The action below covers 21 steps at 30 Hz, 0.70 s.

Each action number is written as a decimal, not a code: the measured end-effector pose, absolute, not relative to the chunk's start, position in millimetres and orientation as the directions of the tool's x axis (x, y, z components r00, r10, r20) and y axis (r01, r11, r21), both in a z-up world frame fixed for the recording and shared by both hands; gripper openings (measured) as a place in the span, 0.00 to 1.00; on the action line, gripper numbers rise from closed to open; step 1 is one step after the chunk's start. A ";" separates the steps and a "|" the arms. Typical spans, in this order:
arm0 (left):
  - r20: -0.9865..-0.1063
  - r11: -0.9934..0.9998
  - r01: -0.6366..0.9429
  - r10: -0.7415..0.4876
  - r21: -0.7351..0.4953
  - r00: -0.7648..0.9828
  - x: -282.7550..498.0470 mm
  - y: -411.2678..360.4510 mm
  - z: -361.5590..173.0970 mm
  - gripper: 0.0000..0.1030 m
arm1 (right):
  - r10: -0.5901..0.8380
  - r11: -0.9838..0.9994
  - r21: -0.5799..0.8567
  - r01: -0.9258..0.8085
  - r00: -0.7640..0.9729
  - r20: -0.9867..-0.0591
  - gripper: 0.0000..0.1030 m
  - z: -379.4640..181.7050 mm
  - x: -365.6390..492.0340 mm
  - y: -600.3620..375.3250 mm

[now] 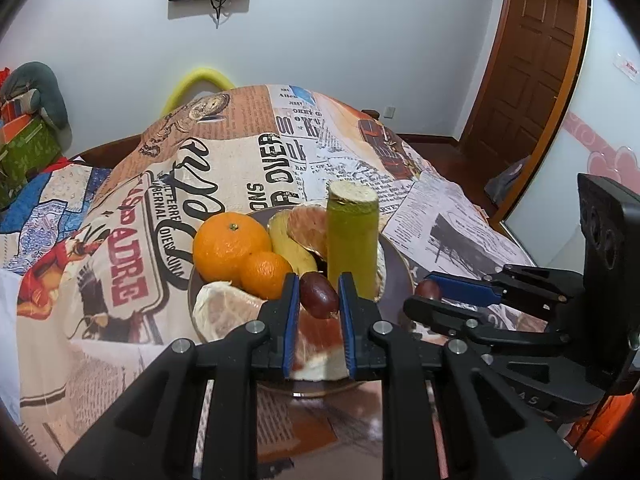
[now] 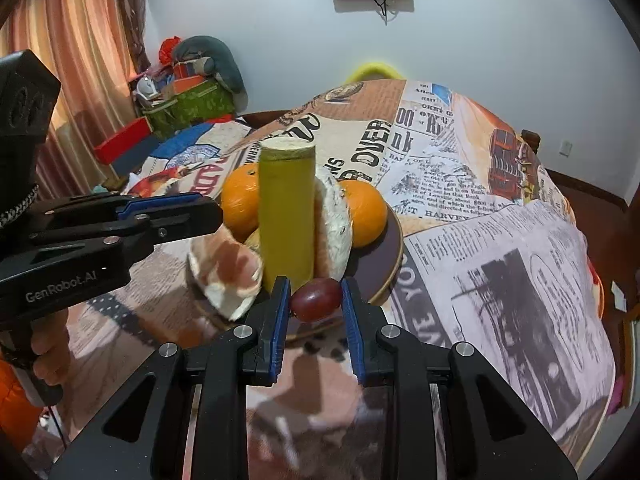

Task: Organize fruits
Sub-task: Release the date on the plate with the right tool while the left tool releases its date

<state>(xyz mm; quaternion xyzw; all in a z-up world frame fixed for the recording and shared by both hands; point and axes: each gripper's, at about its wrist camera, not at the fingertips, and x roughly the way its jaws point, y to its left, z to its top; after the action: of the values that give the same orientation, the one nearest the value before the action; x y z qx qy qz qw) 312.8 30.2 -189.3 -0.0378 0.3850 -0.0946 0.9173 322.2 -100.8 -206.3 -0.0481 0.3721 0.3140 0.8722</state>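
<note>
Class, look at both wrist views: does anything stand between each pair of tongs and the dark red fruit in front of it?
No. Each dark red fruit sits directly between its tongs: left tongs around one, right tongs around the other. Nothing intervenes; the green stalk stands behind them on the plate.

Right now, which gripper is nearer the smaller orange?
Left. The left gripper, holding a dark date, has its fingers right beside the smaller orange; the right gripper, holding a grape, sits across the plate past the green stalk.
</note>
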 end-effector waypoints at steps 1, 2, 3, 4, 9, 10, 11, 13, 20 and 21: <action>-0.701 0.979 0.145 -0.202 -0.141 0.684 315.0 29.9 -191.2 0.18 | 0.511 0.798 0.150 -0.584 0.524 -0.682 0.24 -207.4 324.5 -100.0; -0.703 0.979 0.147 -0.203 -0.140 0.681 317.3 29.1 -193.4 0.18 | 0.510 0.797 0.150 -0.585 0.519 -0.686 0.24 -209.4 327.2 -98.6; -0.705 0.979 0.149 -0.204 -0.141 0.679 318.4 28.9 -195.1 0.18 | 0.511 0.796 0.153 -0.586 0.513 -0.690 0.24 -211.2 328.8 -97.5; -0.706 0.979 0.150 -0.206 -0.142 0.678 319.6 28.6 -196.8 0.18 | 0.512 0.794 0.157 -0.587 0.507 -0.693 0.24 -213.4 330.2 -96.5; -0.712 0.978 0.152 -0.209 -0.143 0.670 324.0 28.0 -202.9 0.18 | 0.514 0.789 0.171 -0.591 0.480 -0.712 0.24 -221.9 333.8 -93.9; -0.712 0.978 0.154 -0.210 -0.144 0.670 324.3 27.9 -203.6 0.18 | 0.516 0.787 0.176 -0.591 0.476 -0.712 0.24 -222.8 334.1 -94.0; -0.712 0.977 0.157 -0.213 -0.145 0.668 324.4 27.6 -203.8 0.18 | 0.517 0.787 0.179 -0.590 0.474 -0.712 0.24 -223.0 334.5 -94.5; -0.714 0.975 0.163 -0.221 -0.150 0.665 325.1 26.9 -204.3 0.18 | 0.515 0.792 0.183 -0.582 0.477 -0.712 0.24 -223.3 335.0 -95.4; -0.713 0.976 0.149 -0.219 -0.160 0.666 323.3 29.7 -198.9 0.20 | 0.501 0.808 0.172 -0.564 0.503 -0.704 0.40 -217.3 336.5 -100.3; -0.709 0.976 0.148 -0.218 -0.161 0.670 320.8 30.4 -195.7 0.20 | 0.501 0.809 0.168 -0.564 0.509 -0.700 0.40 -214.5 335.0 -101.7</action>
<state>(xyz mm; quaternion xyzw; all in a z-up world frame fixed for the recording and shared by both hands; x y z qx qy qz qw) 320.8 30.4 -195.7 -0.0448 0.3935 -0.1003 0.9127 335.0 -101.7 -214.5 -0.0404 0.3889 0.3066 0.8678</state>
